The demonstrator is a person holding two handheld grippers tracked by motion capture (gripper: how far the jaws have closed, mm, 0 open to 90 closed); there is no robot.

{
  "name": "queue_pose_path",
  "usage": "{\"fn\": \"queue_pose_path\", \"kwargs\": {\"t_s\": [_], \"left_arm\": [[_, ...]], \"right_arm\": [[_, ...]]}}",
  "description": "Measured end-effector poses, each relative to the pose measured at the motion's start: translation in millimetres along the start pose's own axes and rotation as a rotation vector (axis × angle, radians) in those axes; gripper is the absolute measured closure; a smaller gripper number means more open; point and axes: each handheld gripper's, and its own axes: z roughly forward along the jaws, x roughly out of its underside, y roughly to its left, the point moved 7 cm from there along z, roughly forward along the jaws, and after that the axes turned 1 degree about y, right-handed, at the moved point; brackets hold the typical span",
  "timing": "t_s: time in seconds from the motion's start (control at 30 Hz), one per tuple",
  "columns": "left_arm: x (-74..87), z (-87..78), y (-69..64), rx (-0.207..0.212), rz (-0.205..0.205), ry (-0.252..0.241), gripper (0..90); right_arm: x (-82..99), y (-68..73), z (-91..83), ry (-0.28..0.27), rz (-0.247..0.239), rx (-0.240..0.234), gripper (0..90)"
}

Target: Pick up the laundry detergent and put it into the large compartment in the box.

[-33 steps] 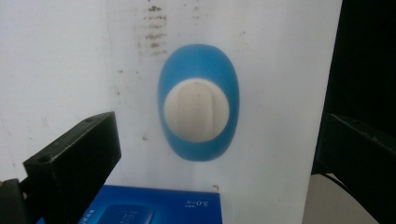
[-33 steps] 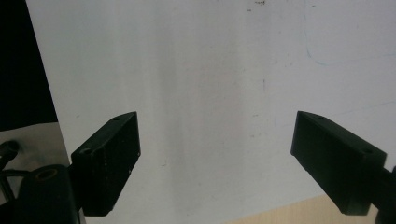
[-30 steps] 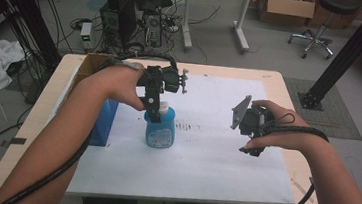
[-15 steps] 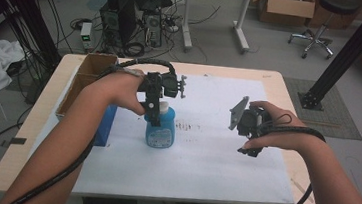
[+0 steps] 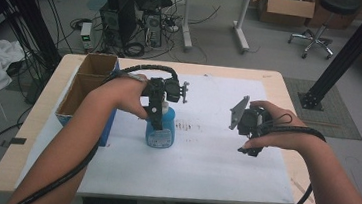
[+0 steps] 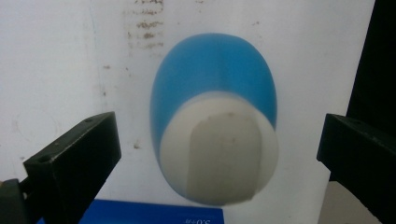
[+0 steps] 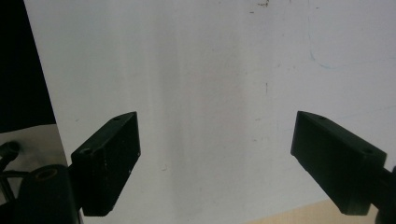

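At the far left of the tabletop (image 5: 23, 157) stands an open cardboard box (image 5: 80, 90) with blue sides. We look down into two brown compartments, but the bottoms are dark and hard to make out. The person's left arm crosses in front of its near corner and hides that part.

Next comes the blue bottle (image 5: 159, 132). It stands upright on the white sheet (image 5: 213, 165) that covers most of the tabletop, just beside the box. From the high view its top is hidden under the left tongs (image 5: 156, 121), so the cap cannot be seen there. The left gripper view looks straight down on the bottle (image 6: 215, 116). Its whitish cap (image 6: 219, 151) is close to the camera and blurry, and it covers much of the blue body. The two black jaws stand wide apart, one on each side of the bottle, and do not touch it. The left tongs (image 6: 219, 154) are released. A blue strip with tiny letters is cut off at the bottom edge, and the letters are too small to read.

Some faint dark smudges (image 5: 186, 127) mark the sheet just right of the bottle.

Farther right, well apart from the bottle, the right tongs (image 5: 247, 148) hang over the bare sheet. The hand wraps around them, so the jaws are hard to see from above. In the right gripper view the right tongs (image 7: 215, 163) are spread wide with only white sheet between them, grasping nothing.
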Motion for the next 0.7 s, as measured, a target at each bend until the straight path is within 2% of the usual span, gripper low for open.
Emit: {"fn": "queue_pose_path", "kwargs": {"t_s": [0.4,0.7], "left_arm": [[-1.1,13.8,1.1,-0.006,0.001,0.014,0.4],[-2.2,15.3,0.4,-0.030,0.018,0.011,0.9]], "right_arm": [[1.2,-0.4,0.1,-0.002,0.004,0.002,15.7],[0.8,-1.1,0.3,0.005,0.003,0.008,15.7]]}}
